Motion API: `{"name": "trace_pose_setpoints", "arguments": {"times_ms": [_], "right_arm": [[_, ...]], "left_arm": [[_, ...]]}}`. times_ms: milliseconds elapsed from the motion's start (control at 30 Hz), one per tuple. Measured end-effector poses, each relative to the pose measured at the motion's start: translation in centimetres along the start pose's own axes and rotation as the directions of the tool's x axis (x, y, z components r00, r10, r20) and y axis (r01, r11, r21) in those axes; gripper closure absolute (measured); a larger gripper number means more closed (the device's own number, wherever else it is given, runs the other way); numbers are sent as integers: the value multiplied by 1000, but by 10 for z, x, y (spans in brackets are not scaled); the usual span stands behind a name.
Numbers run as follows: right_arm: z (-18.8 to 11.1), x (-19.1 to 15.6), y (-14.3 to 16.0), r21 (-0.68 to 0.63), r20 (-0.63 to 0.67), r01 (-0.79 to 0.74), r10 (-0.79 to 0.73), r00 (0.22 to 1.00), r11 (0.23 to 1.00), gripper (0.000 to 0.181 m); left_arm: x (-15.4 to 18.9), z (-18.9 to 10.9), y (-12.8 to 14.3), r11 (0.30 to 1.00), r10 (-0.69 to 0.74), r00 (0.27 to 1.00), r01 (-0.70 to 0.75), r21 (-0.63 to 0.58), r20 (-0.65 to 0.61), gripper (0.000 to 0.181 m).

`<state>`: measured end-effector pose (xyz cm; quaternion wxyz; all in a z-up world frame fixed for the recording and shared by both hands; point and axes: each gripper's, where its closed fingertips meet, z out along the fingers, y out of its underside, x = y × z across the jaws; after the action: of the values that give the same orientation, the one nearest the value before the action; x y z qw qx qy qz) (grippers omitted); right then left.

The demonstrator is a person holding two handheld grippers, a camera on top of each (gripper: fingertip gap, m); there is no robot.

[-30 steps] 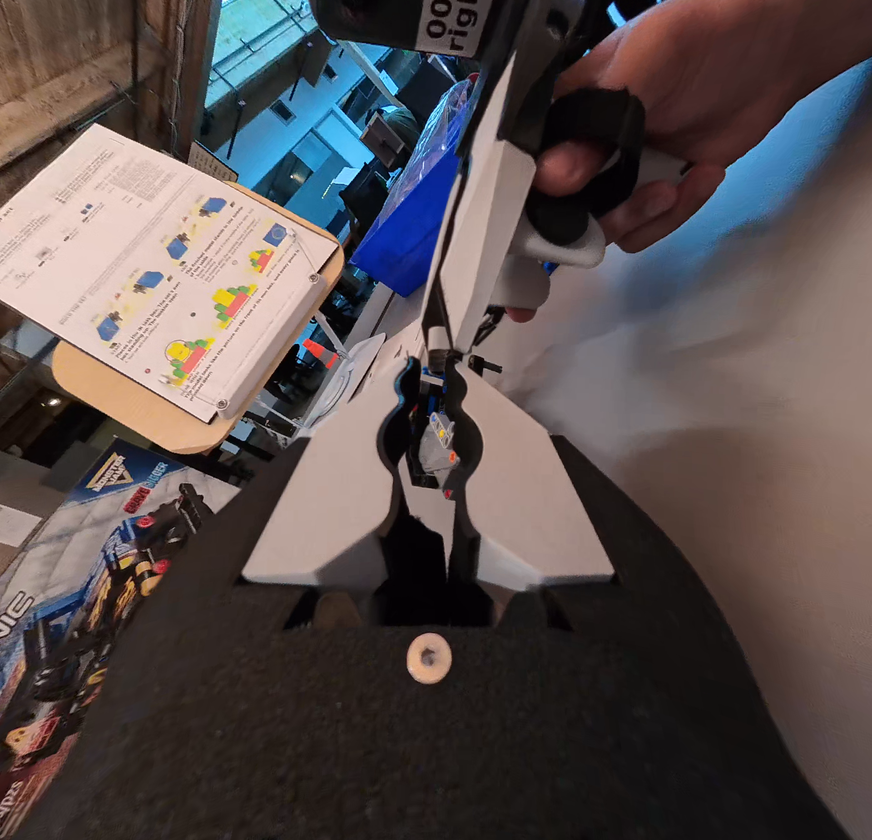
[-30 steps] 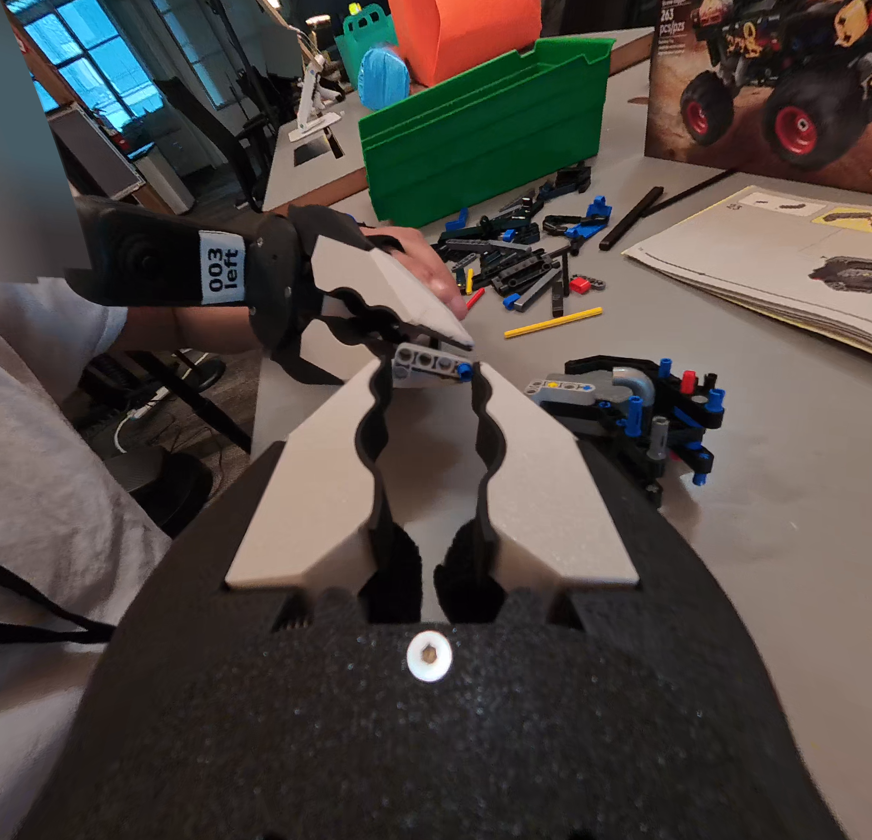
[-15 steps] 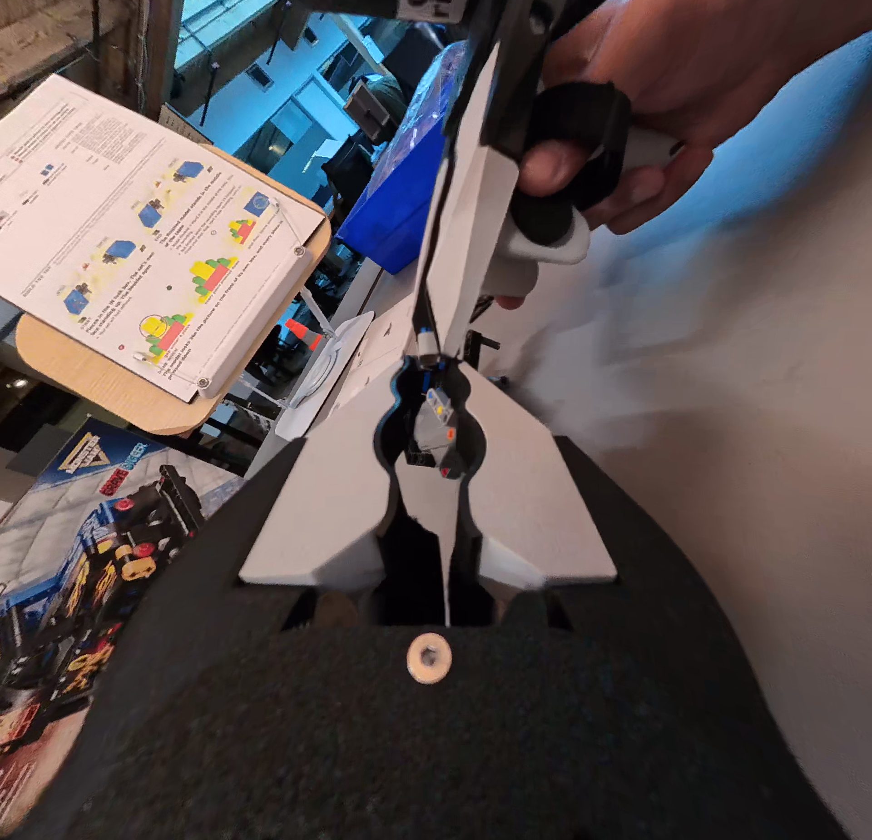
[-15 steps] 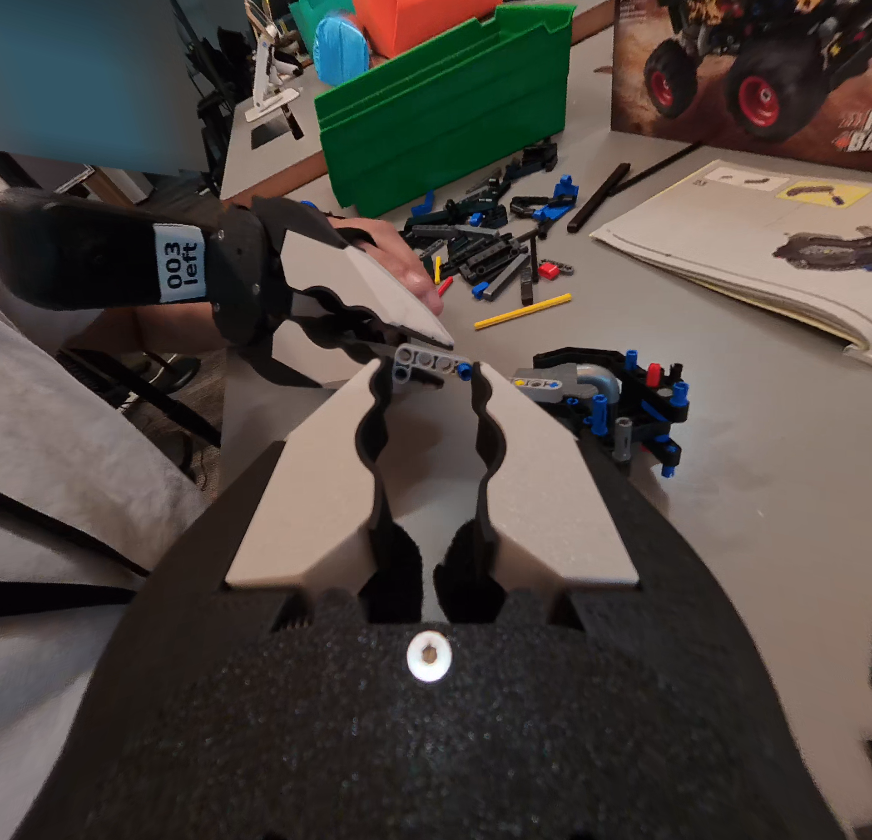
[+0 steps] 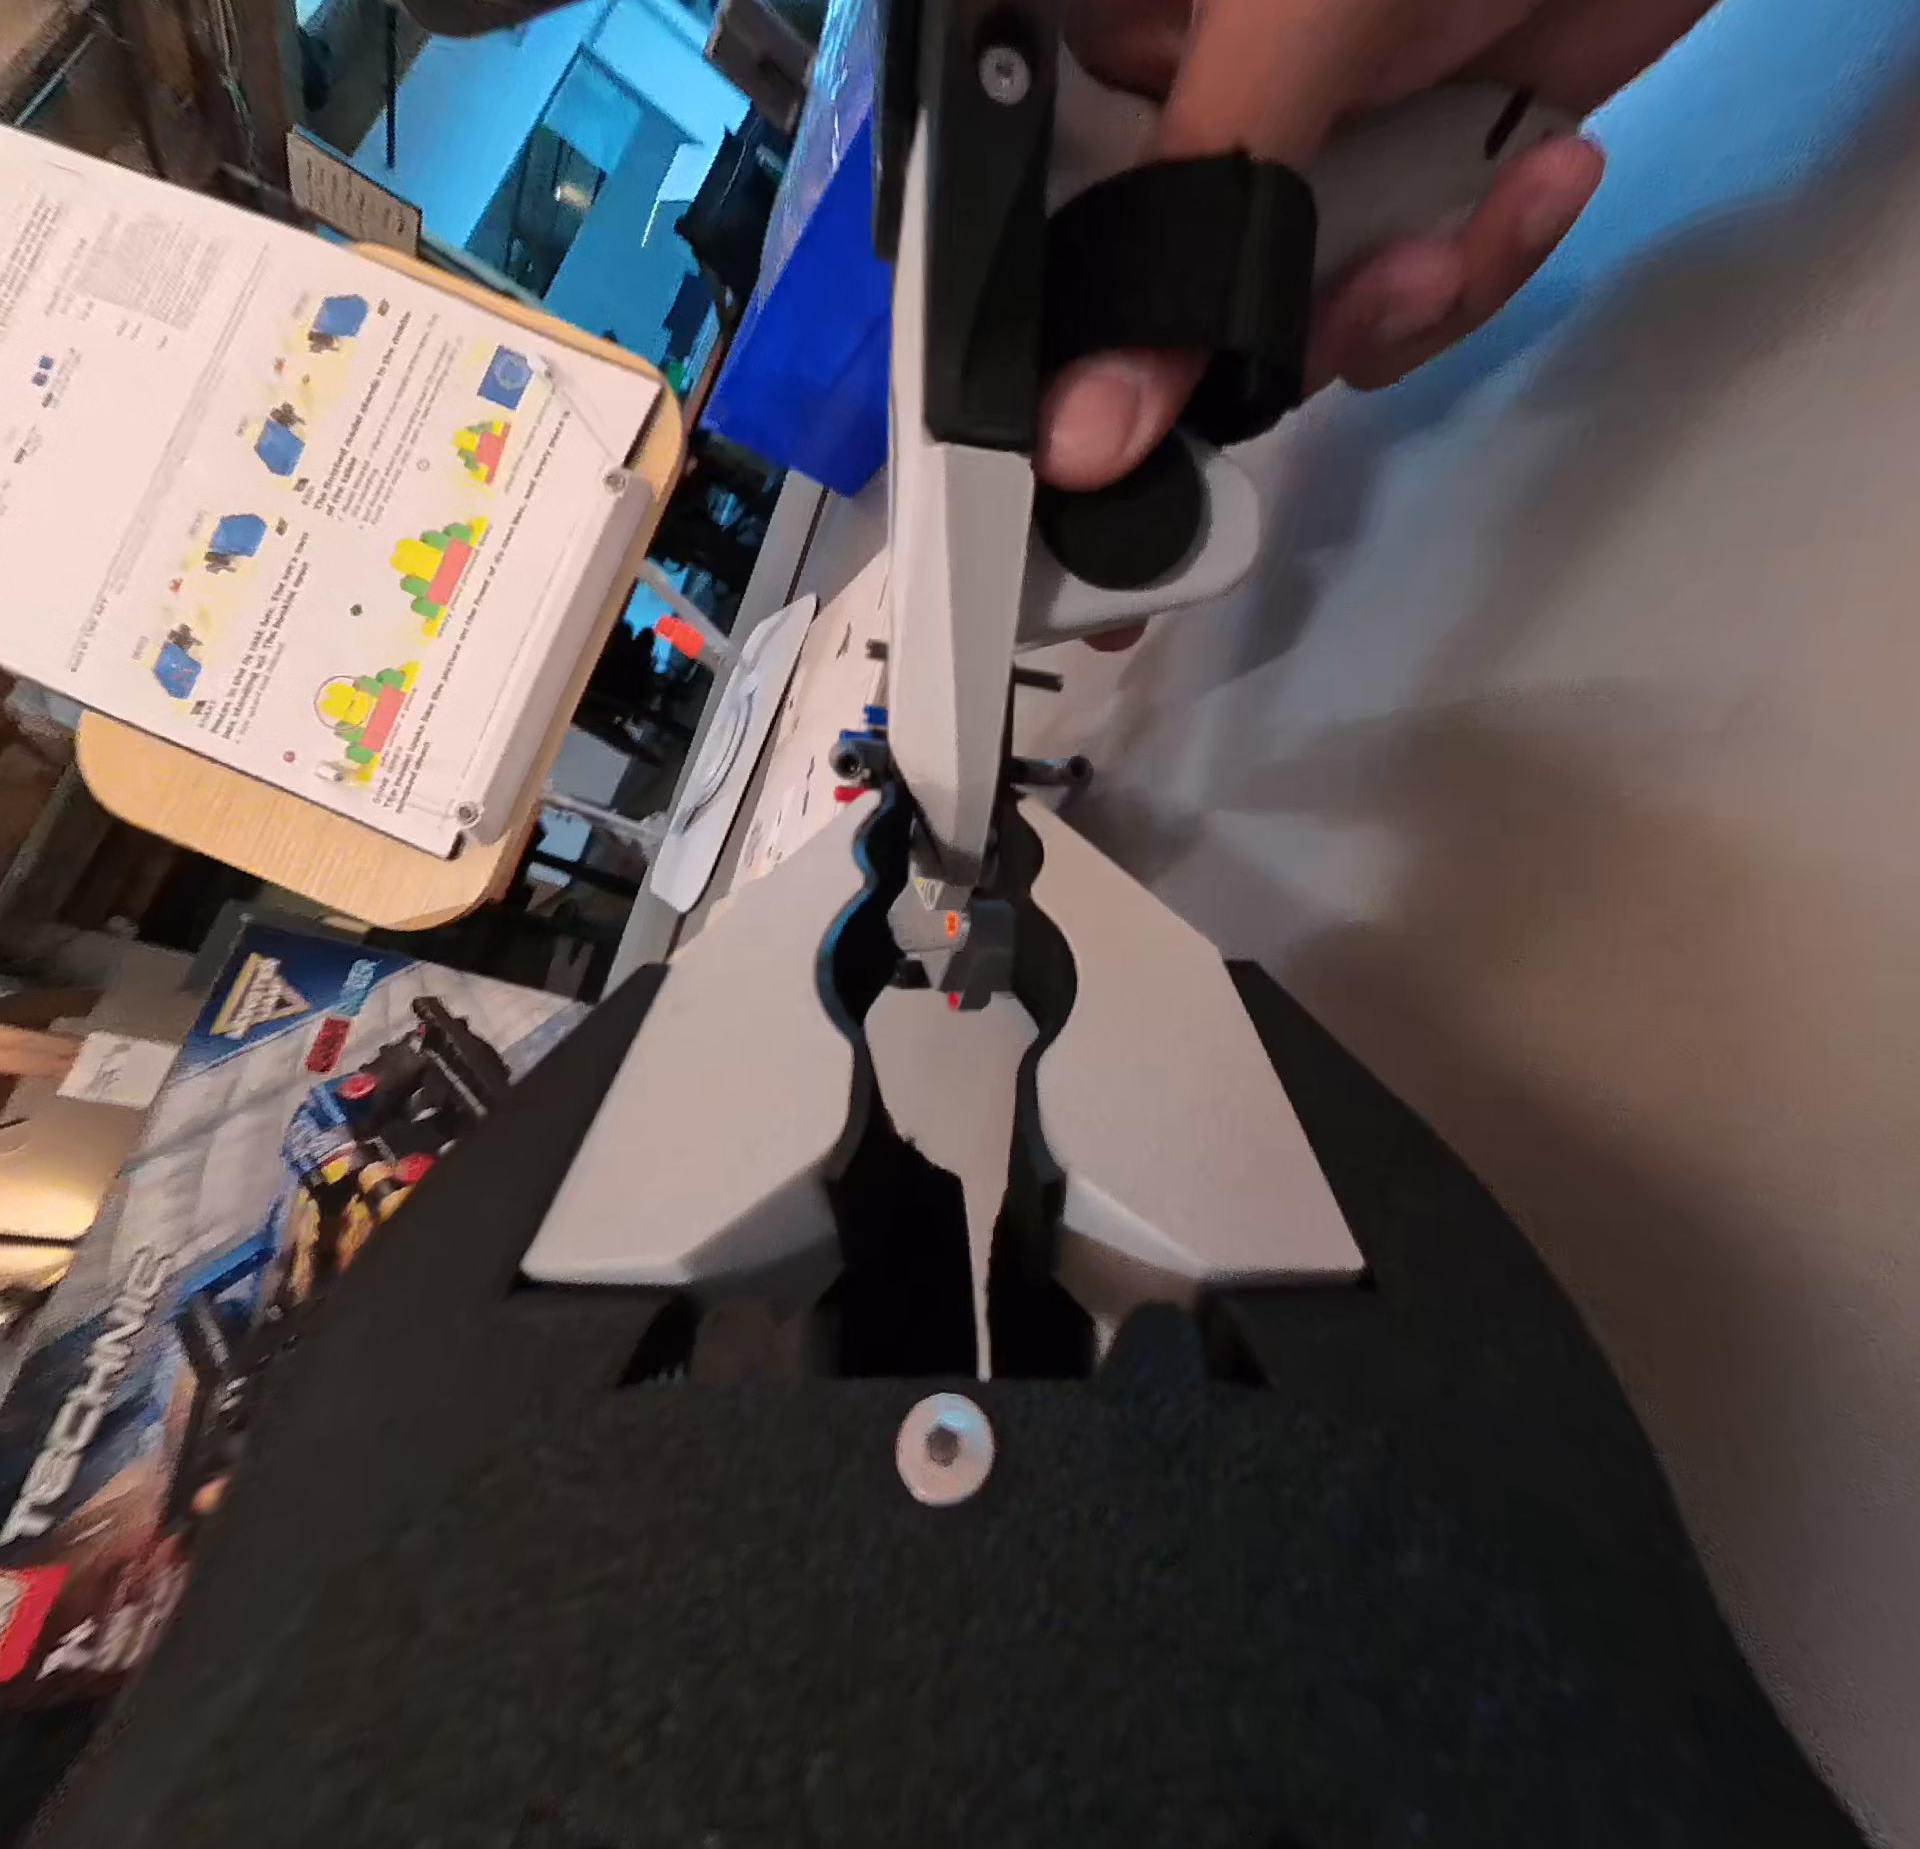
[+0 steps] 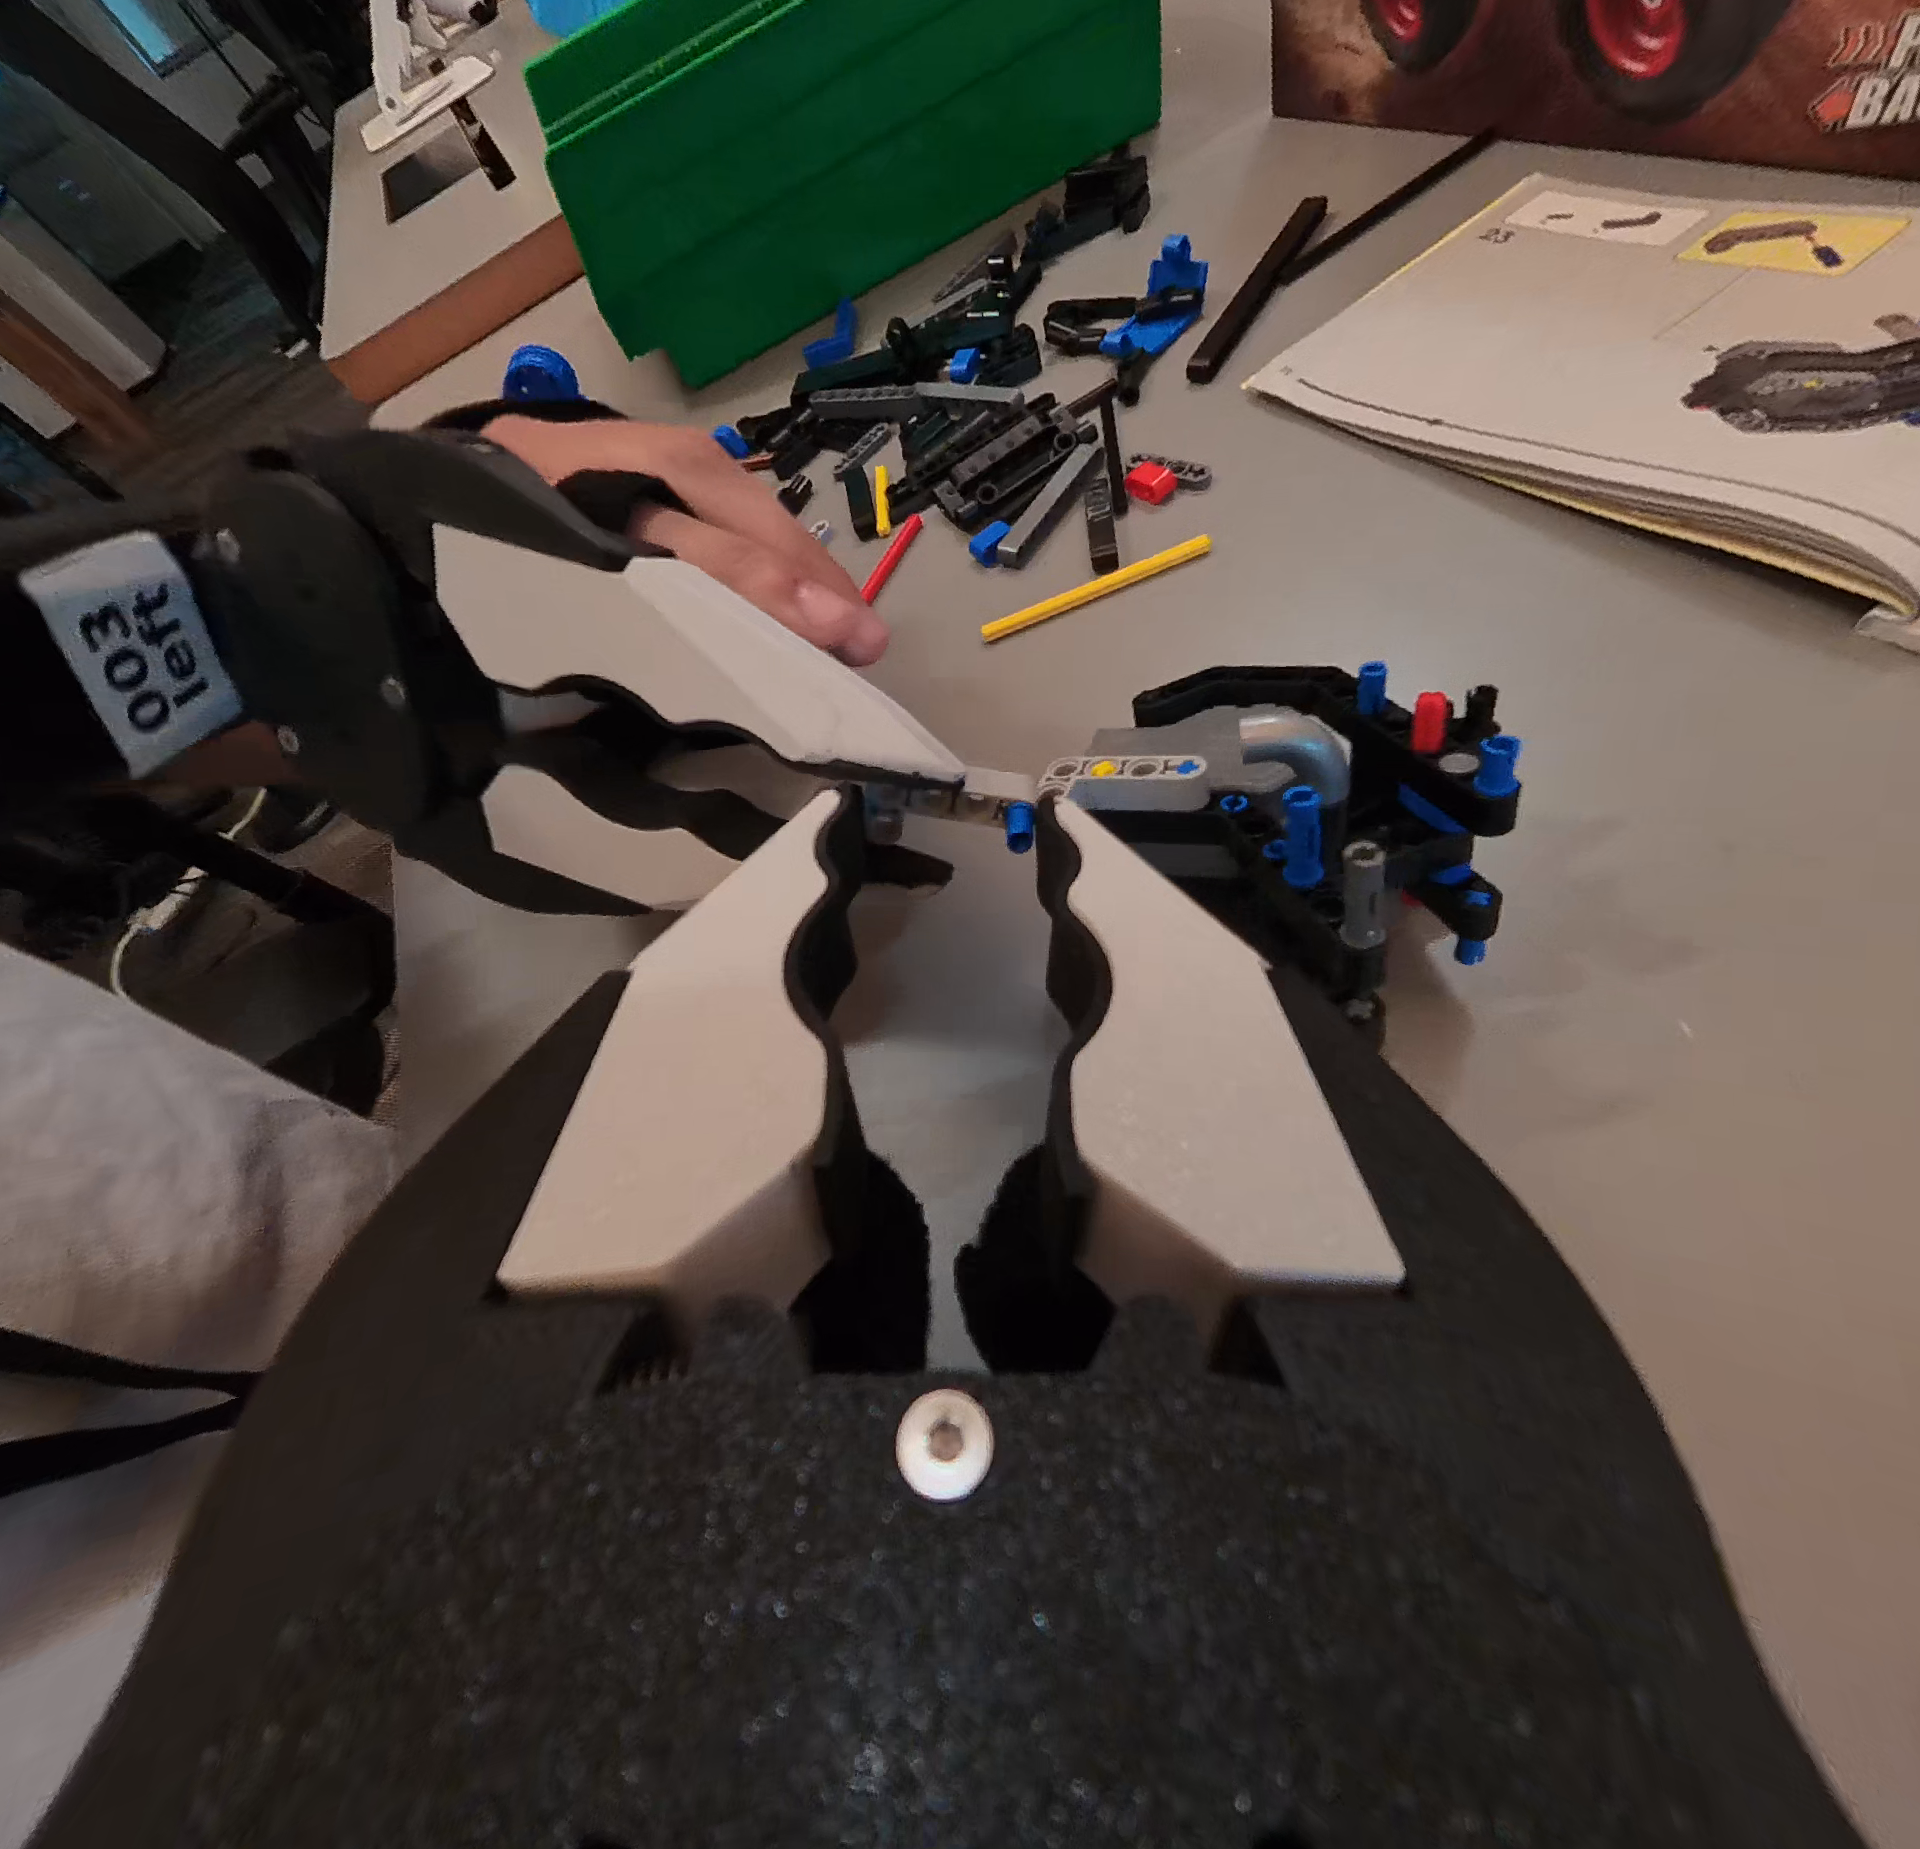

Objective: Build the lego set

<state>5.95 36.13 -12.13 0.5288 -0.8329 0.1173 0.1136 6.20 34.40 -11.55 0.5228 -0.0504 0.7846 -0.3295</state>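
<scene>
My right gripper (image 6: 943,807) is shut on a small grey beam (image 6: 966,804) with a blue pin at its right end, held between the fingertips just above the table. My left gripper (image 6: 904,786) comes in from the left and its tips close on the beam's left part from above and below. In the left wrist view my left gripper (image 5: 954,812) has the right gripper's finger (image 5: 951,656) reaching down between its tips. The black, blue and grey partial assembly (image 6: 1351,791) stands on the table, and its grey arm touches the beam's right end. The assembly also shows through the left gripper's gap (image 5: 940,932).
A pile of loose parts (image 6: 987,428) and a yellow axle (image 6: 1096,589) lie behind the assembly. A green bin (image 6: 831,126), the open instruction booklet (image 6: 1610,386) and the set box (image 6: 1610,23) stand farther back. A clipboard with a sheet (image 5: 312,511) hangs at the left. Both grippers' tips are close together, under 4 cm apart.
Both grippers have moved together with the grey beam toward the assembly. The beam's pin end now meets the assembly's grey arm. Both grips look unchanged.
</scene>
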Motion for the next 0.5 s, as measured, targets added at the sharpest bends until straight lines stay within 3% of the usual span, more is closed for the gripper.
{"name": "trace_pose_setpoints", "arguments": {"times_ms": [167, 333, 500], "right_arm": [[3, -12, 14, -93, 44, -18, 23, 999, 996, 149], [4, -28, 21, -134, 92, -35, 47, 995, 990, 149], [4, -41, 34, -184, 126, -22, 46, 991, 983, 143]], "left_arm": [[11, -9, 5, 992, 10, 1000, -11, -128, -7, 166], [24, -25, 6, 979, -98, 995, 94, -179, -14, 166], [45, -32, 5, 936, -310, 947, 289, -203, -83, 167]]}}
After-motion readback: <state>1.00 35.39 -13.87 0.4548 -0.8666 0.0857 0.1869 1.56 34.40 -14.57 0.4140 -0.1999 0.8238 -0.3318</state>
